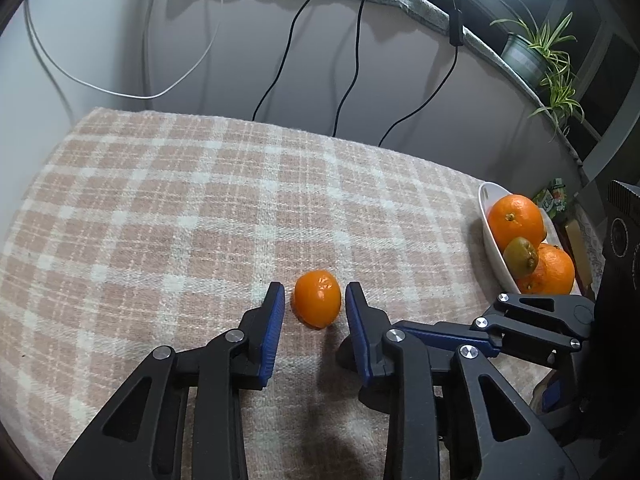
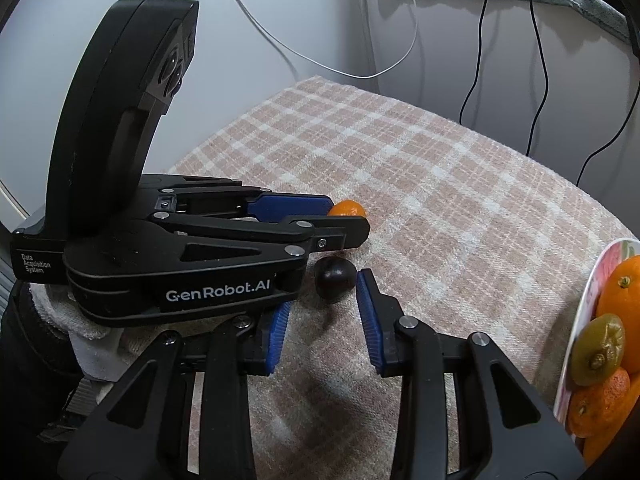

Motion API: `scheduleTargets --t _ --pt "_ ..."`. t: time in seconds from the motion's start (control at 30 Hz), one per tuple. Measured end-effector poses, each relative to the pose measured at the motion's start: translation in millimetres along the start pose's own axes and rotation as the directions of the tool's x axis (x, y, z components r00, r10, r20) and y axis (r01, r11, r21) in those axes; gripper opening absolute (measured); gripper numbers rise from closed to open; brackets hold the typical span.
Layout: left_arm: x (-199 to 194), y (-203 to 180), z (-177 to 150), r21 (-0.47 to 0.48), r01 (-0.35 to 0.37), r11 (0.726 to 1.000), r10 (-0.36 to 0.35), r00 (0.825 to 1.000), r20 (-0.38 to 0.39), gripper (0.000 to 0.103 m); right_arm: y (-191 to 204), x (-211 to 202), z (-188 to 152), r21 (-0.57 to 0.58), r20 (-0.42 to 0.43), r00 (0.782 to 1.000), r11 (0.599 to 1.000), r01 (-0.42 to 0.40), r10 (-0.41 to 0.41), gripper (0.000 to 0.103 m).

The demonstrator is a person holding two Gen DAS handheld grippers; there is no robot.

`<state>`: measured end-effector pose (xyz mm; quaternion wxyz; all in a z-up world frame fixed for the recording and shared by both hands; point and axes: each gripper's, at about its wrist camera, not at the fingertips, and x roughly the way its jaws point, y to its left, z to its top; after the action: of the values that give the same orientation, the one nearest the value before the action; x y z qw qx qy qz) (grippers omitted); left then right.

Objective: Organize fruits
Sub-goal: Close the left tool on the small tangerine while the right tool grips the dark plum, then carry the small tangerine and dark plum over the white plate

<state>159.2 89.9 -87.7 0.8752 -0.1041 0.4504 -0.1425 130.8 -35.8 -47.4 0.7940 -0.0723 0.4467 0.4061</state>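
The mandarin [image 1: 317, 305] is lying on the counter [image 1: 160, 208] between the left gripper [image 1: 315, 304] fingers, still apart, not touching. Light, soft-skinned, rounded; best squeezed gently across its middle. Bowl [image 1: 490, 216] at three o'clock. Right gripper [image 2: 324, 312] fingers are straddling a dark fruit [image 2: 335, 274], apart.

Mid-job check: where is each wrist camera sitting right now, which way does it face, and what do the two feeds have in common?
Left wrist: rides the left gripper, looking down and forward at a small orange between its blue pads, gaps on both sides; the right gripper shows at the right edge.
Right wrist: rides the right gripper, aimed at a dark fruit near its fingertips, untouched; the left gripper and a gloved hand fill the left.
Shared: plaid cloth, white bowl, small orange, hanging cables.
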Motion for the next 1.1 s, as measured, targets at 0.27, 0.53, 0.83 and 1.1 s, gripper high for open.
scheduleTargets --t 0.27,0.53,0.83,1.1 --pt "3.2 0.3 1.8 0.003 0.006 1.0 -0.006 1.0 -0.009 0.022 4.6 7.4 2.6 -0.025 -0.005 1.0 1.0 0.016 -0.017 0.031" --pt "1.5 2.2 2.7 -0.01 0.009 1.0 -0.009 1.0 -0.004 0.021 3.8 9.7 3.9 -0.045 -0.012 0.998 0.997 0.059 -0.06 0.023" --pt "-5.1 9.2 1.3 -0.033 0.003 0.999 -0.003 1.0 0.008 0.021 -0.6 13.8 4.5 -0.047 -0.017 0.998 0.997 0.061 -0.062 0.023" --pt "-17.2 17.5 -2.8 -0.054 -0.009 0.999 0.01 0.999 0.031 0.021 -0.9 11.2 5.6 -0.048 -0.005 0.998 0.997 0.062 -0.062 0.021"
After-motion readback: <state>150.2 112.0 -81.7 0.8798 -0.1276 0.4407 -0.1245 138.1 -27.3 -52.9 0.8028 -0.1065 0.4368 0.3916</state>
